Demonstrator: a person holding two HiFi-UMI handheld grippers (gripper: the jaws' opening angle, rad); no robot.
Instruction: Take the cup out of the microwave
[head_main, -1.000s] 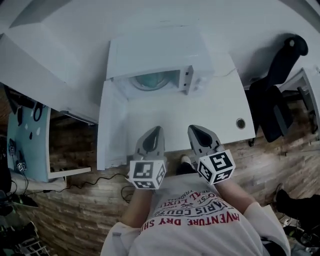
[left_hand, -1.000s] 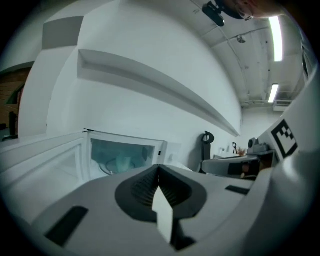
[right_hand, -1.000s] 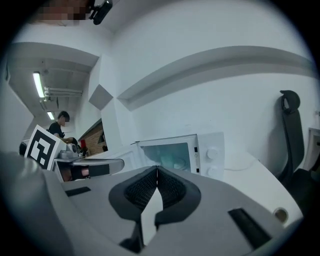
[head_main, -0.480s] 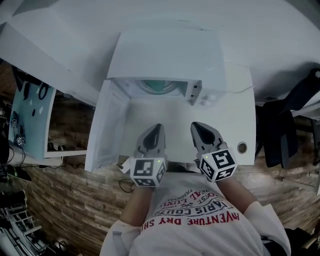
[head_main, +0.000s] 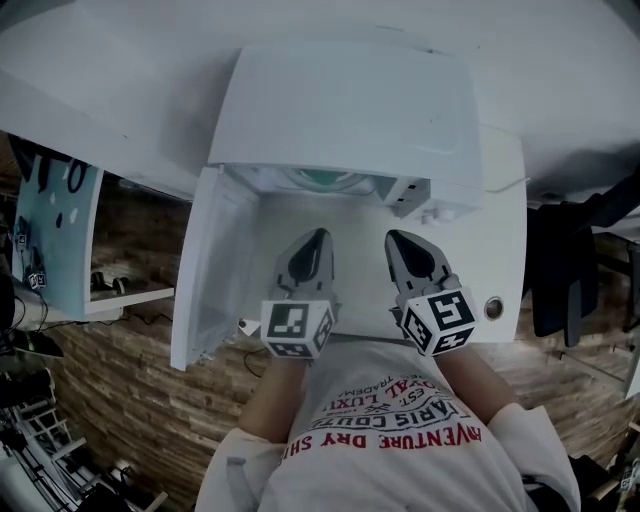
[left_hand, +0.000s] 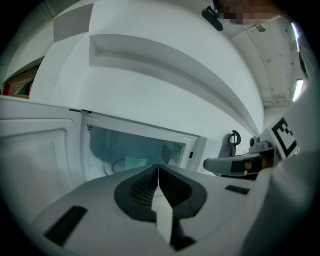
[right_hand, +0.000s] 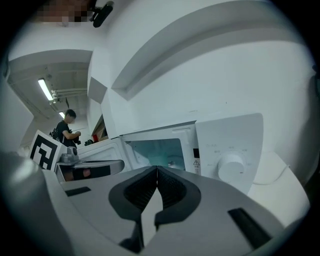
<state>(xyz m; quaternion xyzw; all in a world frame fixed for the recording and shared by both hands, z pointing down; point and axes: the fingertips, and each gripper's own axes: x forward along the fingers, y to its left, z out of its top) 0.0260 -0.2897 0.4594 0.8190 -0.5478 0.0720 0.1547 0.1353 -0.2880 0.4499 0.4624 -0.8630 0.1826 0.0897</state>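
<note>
Inside the open microwave (head_main: 340, 110) sits a cup (left_hand: 134, 162); left gripper (left_hand: 158, 167) and right gripper (right_hand: 157, 169) jaws both closed

It looked like an office or lab workspace: a white microwave (head_main: 340, 110) on a white desk (head_main: 492, 240) with a cable grommet (head_main: 492, 308), a black office chair (head_main: 560, 262) at right, wood-plank floor (head_main: 120, 390), ceiling strip lights (right_hand: 46, 89).

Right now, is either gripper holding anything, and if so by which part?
Nothing is held. The left gripper and the right gripper both have their jaws shut together with nothing between them, outside the open microwave.
</note>
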